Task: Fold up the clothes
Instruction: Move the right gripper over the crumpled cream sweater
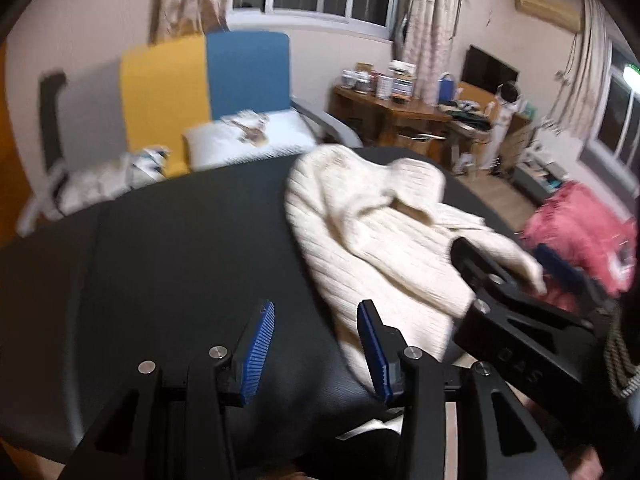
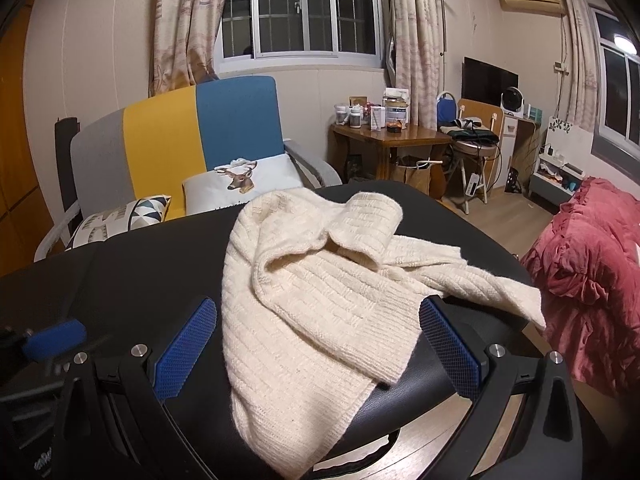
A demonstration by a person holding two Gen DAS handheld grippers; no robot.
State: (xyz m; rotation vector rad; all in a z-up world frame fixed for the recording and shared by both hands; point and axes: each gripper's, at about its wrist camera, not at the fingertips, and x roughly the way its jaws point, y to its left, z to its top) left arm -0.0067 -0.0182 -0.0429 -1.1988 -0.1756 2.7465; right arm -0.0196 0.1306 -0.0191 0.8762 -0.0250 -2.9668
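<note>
Cream knit sweater (image 2: 320, 300), crumpled on black table (image 2: 140, 280): folding not begun; left gripper (image 1: 316, 354) and right gripper (image 2: 320, 352) spread, empty; next, likely flatten garment.

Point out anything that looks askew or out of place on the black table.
The cream sweater lies crumpled, not flat: its collar is folded over, one sleeve trails right, and its hem droops over the near edge of the black table.
</note>
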